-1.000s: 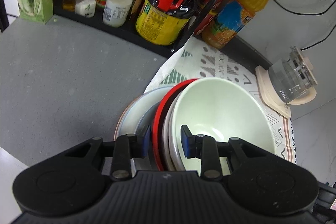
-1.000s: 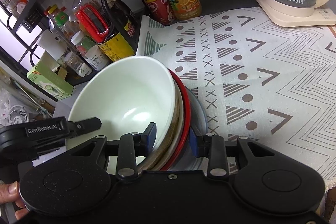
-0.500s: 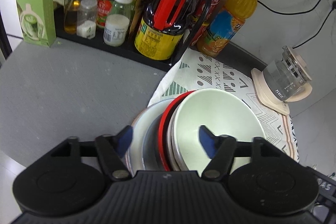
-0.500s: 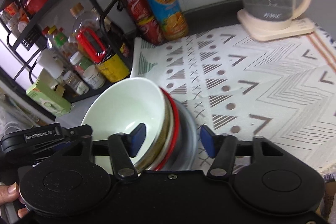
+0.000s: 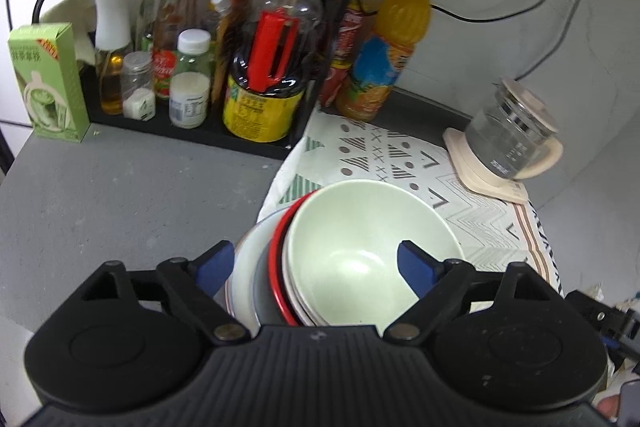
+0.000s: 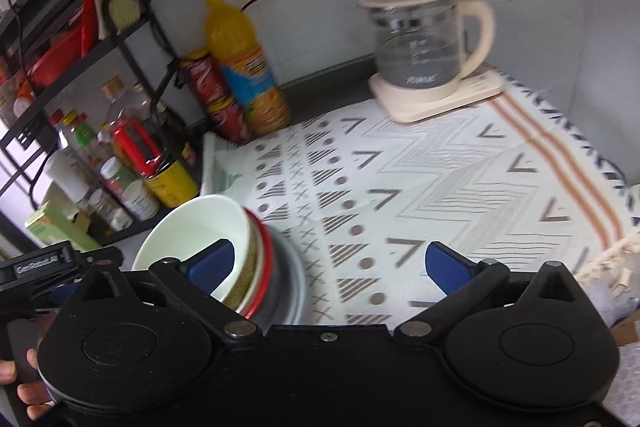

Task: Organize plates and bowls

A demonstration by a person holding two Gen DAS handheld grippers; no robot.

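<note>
A stack of dishes stands at the left edge of the patterned cloth (image 5: 384, 155). A pale green bowl (image 5: 368, 247) tops it, above a red-rimmed dish (image 5: 280, 247) and grey and white plates (image 5: 248, 259). In the right wrist view the green bowl (image 6: 192, 231) and the plates (image 6: 288, 279) lie low on the left. My left gripper (image 5: 316, 267) is open and held above the stack, its blue pads on either side and apart from it. My right gripper (image 6: 328, 263) is open, empty and raised, with its left fingertip over the bowl.
A black rack with sauce bottles (image 5: 260, 67) and a green carton (image 5: 48, 83) stands behind on the grey counter (image 5: 120, 195). An orange juice bottle (image 6: 244, 67), red cans (image 6: 212, 95) and a glass kettle (image 6: 424, 51) on its cream base stand at the back.
Both grippers were shut on the stack's rims a second ago. They have opened wide, let go and pulled back and up. The stack stays on the cloth.
</note>
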